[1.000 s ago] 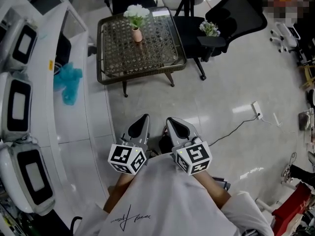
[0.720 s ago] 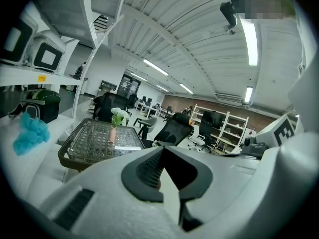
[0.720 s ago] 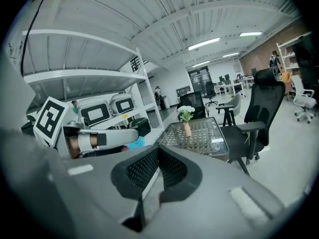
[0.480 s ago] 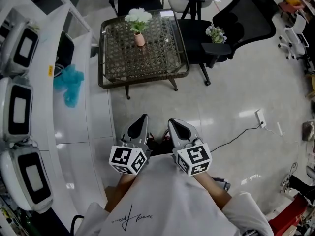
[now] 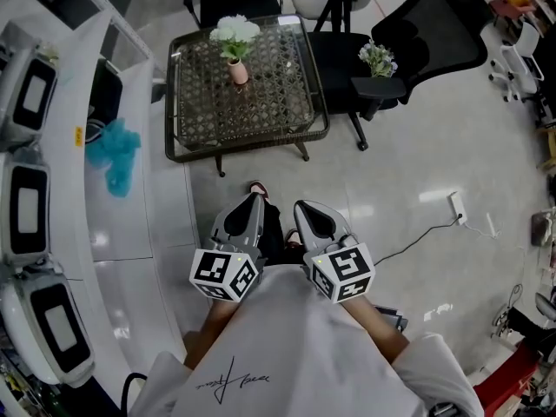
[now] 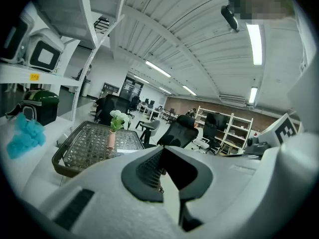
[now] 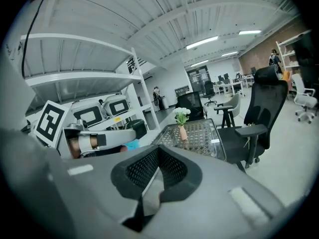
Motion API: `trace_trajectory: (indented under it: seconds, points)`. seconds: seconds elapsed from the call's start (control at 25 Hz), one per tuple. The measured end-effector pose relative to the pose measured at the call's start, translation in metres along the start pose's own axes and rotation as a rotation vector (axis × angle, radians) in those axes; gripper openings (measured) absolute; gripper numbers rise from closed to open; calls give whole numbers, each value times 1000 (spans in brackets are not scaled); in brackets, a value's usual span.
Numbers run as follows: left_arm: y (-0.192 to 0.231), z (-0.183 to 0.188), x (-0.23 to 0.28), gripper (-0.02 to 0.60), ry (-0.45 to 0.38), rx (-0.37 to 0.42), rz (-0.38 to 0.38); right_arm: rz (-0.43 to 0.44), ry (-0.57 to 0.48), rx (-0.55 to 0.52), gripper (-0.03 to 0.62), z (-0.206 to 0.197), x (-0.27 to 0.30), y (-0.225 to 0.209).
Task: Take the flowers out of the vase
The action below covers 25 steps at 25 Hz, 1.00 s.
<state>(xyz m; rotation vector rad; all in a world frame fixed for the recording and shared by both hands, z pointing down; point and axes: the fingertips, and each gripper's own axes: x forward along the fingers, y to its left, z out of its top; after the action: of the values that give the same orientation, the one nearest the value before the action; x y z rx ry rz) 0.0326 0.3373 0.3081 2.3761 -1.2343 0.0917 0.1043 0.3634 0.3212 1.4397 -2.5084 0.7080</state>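
Note:
White flowers (image 5: 233, 31) stand in a small pink vase (image 5: 236, 71) on a wicker-topped glass table (image 5: 295, 111), far ahead of me in the head view. My left gripper (image 5: 254, 201) and right gripper (image 5: 302, 208) are held side by side close to my body, well short of the table, both shut and empty. Beyond the shut jaws in the left gripper view, the flowers (image 6: 117, 116) and vase (image 6: 111, 139) appear small and distant. They are just as distant in the right gripper view, flowers (image 7: 182, 113) over vase (image 7: 183, 132).
A black office chair (image 5: 421, 33) stands right of the table, with a small flower bunch (image 5: 375, 56) on its armrest. White shelving with machines (image 5: 30, 189) and a blue cloth (image 5: 111, 150) runs along the left. A cable and power strip (image 5: 453, 202) lie on the floor at right.
The table with the vase has shifted slightly left and a little nearer in the head view. A shoe now shows on the floor ahead of the grippers. Both grippers stay shut.

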Motion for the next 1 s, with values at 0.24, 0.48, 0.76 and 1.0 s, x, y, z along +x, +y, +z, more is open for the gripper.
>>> trace_trajectory:
  seconds: [0.24,0.48,0.76,1.0]
  points:
    - [13,12,29,3,10,-13,-13,3,9,-9,8,14,25,-16]
    - [36,24,50,3,21,-19,-6,29,27,-14,8,26,59,-20]
    - [70,43,83,3,46,-22,-33,39,54,-6,8,42,106,-28]
    - [96,60,106,3,63,-31,-67,49,82,-18,8,56,142,-28]
